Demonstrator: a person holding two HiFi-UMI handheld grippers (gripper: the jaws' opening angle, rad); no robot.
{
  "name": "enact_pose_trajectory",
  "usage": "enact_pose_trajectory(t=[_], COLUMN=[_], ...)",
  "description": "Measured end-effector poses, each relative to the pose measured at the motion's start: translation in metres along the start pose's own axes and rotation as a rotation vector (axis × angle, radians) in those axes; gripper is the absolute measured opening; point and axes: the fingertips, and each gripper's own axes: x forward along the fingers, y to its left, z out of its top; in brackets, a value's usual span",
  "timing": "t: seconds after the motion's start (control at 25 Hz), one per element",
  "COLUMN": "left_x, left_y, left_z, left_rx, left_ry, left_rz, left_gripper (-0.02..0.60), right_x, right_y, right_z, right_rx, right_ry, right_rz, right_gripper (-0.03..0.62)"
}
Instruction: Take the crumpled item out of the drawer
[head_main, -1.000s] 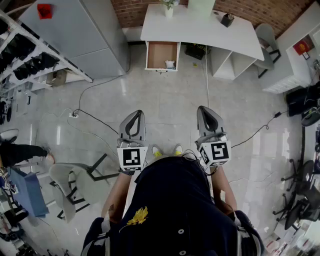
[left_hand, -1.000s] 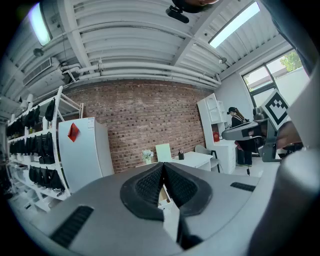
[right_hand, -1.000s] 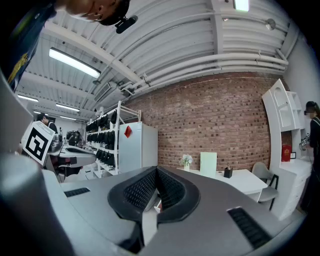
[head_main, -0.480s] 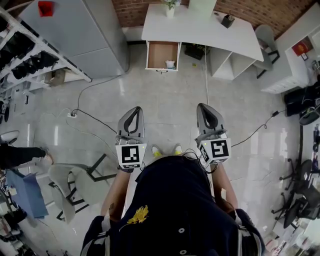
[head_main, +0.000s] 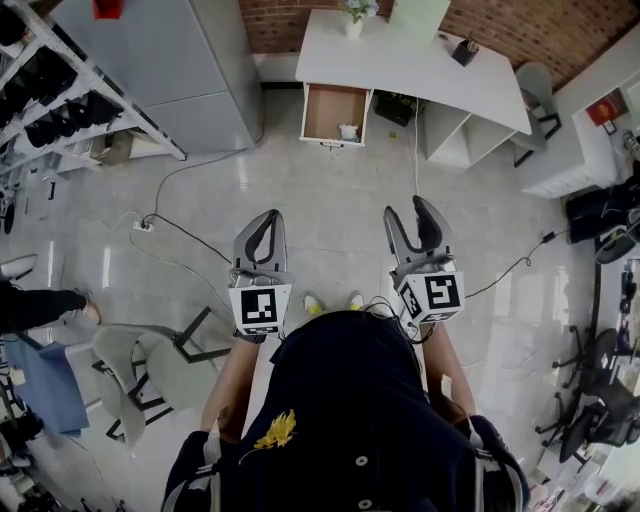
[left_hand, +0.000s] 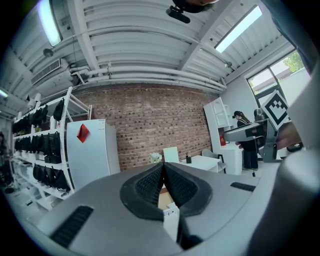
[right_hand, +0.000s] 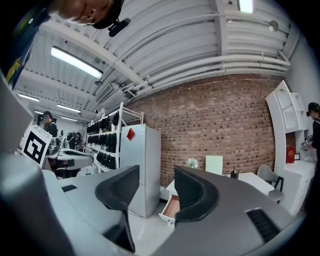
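Far ahead, a white desk (head_main: 420, 62) stands against the brick wall with its drawer (head_main: 331, 110) pulled open. A small white crumpled item (head_main: 348, 131) lies at the drawer's front right corner. I hold both grippers out in front of me, well short of the desk. The left gripper (head_main: 267, 217) is shut and empty, its pads touching in the left gripper view (left_hand: 163, 172). The right gripper (head_main: 410, 213) has its jaws opening, with a clear gap and nothing between them; the right gripper view (right_hand: 156, 187) shows the open drawer (right_hand: 171, 207) beyond.
A grey cabinet (head_main: 190, 70) stands left of the desk, with a shelving rack (head_main: 60, 100) of dark items beside it. Cables (head_main: 190, 235) trail over the tiled floor. A chair (head_main: 150, 365) stands at my left, office chairs at the far right.
The right gripper's jaws have parted from shut to a clear gap. The view has shifted slightly toward the desk. The left gripper stays shut.
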Motion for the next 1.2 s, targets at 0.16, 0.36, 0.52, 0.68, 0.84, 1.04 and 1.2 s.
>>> enact_pose_trajectory(t=[0.16,0.36,0.52,0.68,0.84,1.04,1.2], left_x=[-0.004,-0.013,-0.012,-0.004,0.011,0.045,0.09], left_y=[0.018,0.037,0.054,0.066,0.077,0.085,0.099], left_z=[-0.002,-0.009,-0.019,-0.028,-0.035,-0.041,-0.041], left_rx=[-0.001,-0.01,-0.027,-0.043,-0.055,-0.066,-0.11], left_ry=[-0.005,-0.021,-0.021,-0.015,-0.006,0.006,0.009], left_rz=[0.006,0.0,0.0,-0.001,-0.005,-0.017,0.007], left_gripper=[0.018,0.018,0.018,0.018,0.018,0.018,0.018], right_x=[0.014,0.032,0.041,0.049,0.066,0.099,0.139], right_y=[0.013,0.027,0.035,0.039,0.037,0.025,0.003], right_z=[0.004,0.0,-0.004,-0.015,-0.016,-0.021,-0.032], right_rx=[0.002,0.008,-0.02,-0.014,-0.01,-0.006,0.012], right_ry=[-0.018,-0.023,-0.006,0.033,0.034,0.04,0.049], right_rz=[0.012,-0.009,-0.024,-0.029,-0.032,-0.03,-0.031], right_gripper=[0.36,0.474,0.476,0.476,0.475,0.474,0.474])
